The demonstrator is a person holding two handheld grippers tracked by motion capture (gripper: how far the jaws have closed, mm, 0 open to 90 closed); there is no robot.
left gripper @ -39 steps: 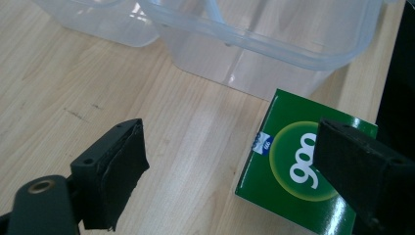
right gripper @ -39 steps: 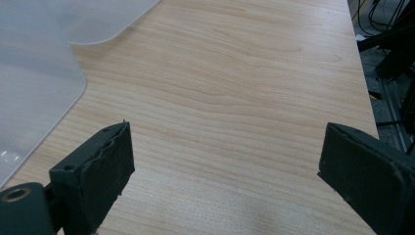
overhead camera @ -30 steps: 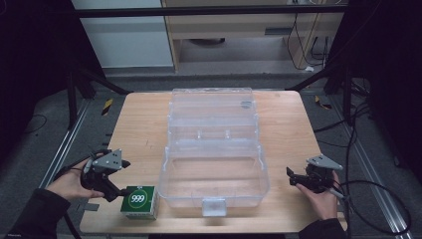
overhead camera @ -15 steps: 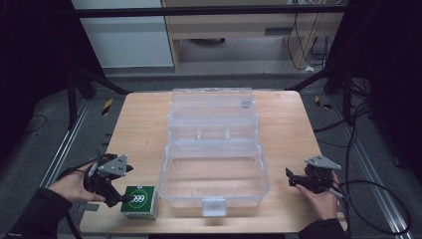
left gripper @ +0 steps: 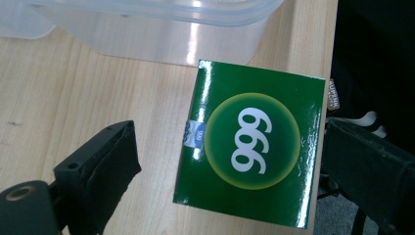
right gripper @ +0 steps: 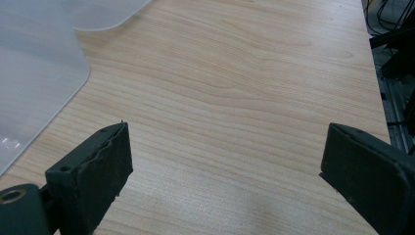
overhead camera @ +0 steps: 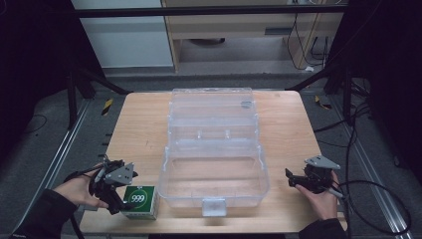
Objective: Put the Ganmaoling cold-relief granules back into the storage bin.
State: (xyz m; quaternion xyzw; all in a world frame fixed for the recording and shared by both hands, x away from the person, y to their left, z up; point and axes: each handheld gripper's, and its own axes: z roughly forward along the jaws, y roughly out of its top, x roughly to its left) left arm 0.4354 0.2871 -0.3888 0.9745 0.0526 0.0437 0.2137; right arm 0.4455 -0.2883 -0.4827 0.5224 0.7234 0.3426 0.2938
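A clear plastic case [overhead camera: 214, 164] lies open at the middle of a wooden table [overhead camera: 139, 129]. At 7 o'clock from it, near the front edge, sits a green box [overhead camera: 140, 202] marked 999, just beside the case. The left gripper [overhead camera: 117, 191] hangs over the box, jaws spread on either side. At 4 o'clock, the right gripper [overhead camera: 293, 180] is spread over bare wood.

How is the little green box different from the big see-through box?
The green box is small, solid green with a white 999 on top, and closed. The clear plastic box is far bigger, see-through, and open with its lid folded back; it looks empty. The green box lies between the left gripper's open fingers; the clear box is held by neither gripper. Both rest on the wooden table.
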